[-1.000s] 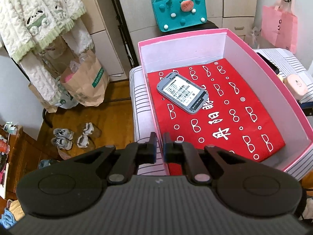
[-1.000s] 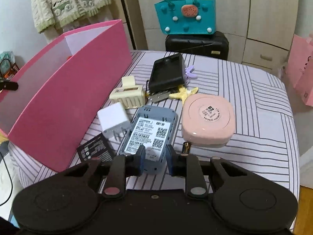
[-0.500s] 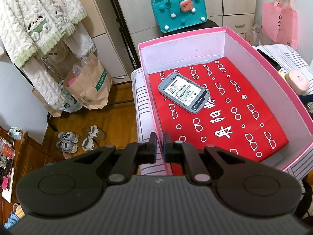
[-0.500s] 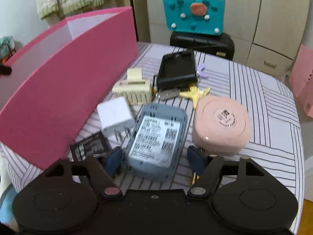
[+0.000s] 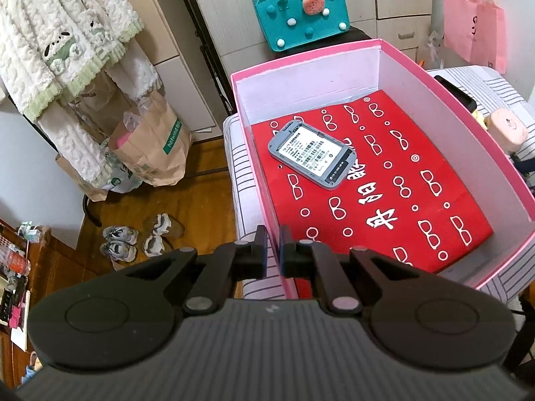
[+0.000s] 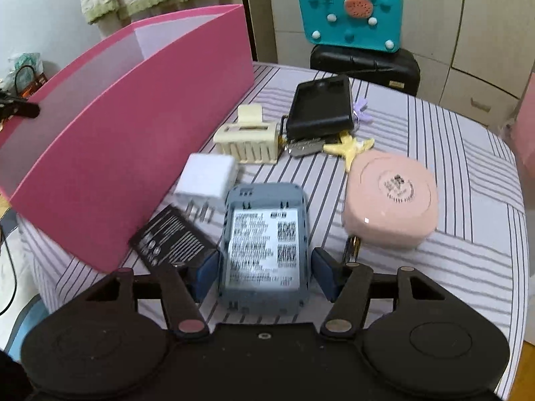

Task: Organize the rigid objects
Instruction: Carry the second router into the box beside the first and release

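Left gripper [image 5: 271, 245] pinches the pink box [image 5: 451, 87] wall; right gripper [image 6: 265, 275], spread, straddles a blurred grey device [image 6: 264, 247], contact unclear.

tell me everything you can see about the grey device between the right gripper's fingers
The grey device is a flat, rounded-corner, plastic-looking slab with a white barcode label facing up and small slots along its far edge. It lies flat on the striped cloth, lengthwise between the right gripper fingers, whose pads flank its sides without clearly pressing. A white charger sits close by its far left corner.
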